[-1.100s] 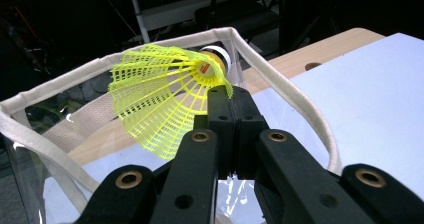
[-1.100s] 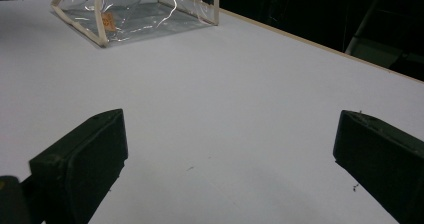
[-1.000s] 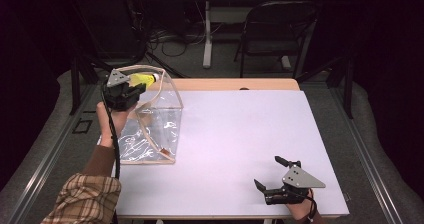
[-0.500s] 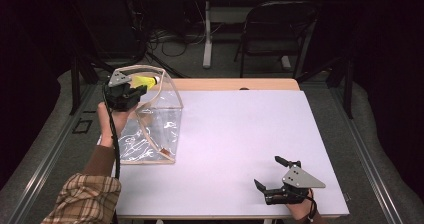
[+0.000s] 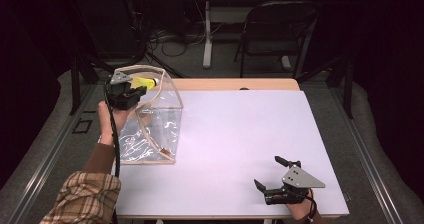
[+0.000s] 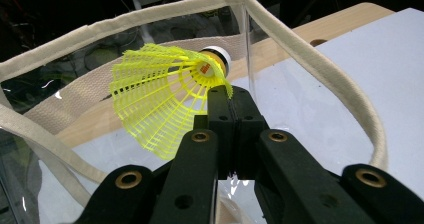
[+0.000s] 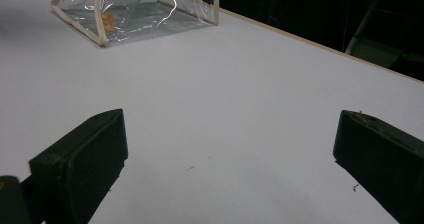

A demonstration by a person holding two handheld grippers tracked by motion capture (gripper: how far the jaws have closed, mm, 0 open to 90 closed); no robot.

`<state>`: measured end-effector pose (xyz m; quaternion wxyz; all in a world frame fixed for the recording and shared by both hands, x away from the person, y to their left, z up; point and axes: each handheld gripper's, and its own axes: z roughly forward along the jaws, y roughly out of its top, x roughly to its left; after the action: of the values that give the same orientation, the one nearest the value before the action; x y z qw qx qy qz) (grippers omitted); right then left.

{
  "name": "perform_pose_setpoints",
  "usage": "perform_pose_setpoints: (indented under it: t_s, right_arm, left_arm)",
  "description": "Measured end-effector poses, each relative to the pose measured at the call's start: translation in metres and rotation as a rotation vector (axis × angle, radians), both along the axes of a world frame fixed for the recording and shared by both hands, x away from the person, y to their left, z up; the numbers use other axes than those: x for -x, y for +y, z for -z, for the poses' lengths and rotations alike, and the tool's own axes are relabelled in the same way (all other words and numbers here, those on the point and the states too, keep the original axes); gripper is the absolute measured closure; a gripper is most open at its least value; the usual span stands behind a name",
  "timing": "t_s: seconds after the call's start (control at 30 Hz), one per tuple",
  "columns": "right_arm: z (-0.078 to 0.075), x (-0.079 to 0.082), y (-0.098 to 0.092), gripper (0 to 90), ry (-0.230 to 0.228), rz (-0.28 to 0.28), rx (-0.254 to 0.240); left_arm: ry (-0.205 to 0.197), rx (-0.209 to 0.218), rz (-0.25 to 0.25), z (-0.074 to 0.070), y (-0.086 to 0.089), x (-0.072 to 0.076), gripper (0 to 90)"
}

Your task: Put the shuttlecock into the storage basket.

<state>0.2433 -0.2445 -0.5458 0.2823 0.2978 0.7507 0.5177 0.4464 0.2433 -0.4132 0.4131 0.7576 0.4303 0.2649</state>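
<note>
Holding the yellow shuttlecock [image 6: 165,96] by the edge of its skirt, the left claw [image 6: 230,101] is clamped tight on the plastic mesh just above the open mouth of the clear bag [image 5: 150,129], which stands at the left end of the white counter [image 5: 235,149]. The shuttlecock hangs inside the line of the bag's cream fabric rim [image 6: 310,59], its white cork end pointing away from the claw toward the far corner of the bag. The step in hand looks like dropping it into the bag, and doing that well probably means lowering it below the rim before letting go, keeping the wide skirt off the rim and the soft clear walls so it does not catch or tip the bag. The grip is on thin mesh, so a gentle release straight down would likely serve better than a flick. Well away from the bag, near the counter's near right corner, the right claw [image 5: 272,176] rests with its jaws spread wide and nothing between them.
</note>
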Motion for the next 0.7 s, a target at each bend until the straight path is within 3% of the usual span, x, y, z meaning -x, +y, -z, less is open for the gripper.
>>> perform_pose_setpoints:
  t_s: [0.7]
  right_arm:
    - [0.0, 0.0, 0.0, 0.4, 0.002, 0.001, 0.001]
  left_arm:
    - [0.077, -0.053, 0.037, 0.002, -0.006, -0.014, 88.9]
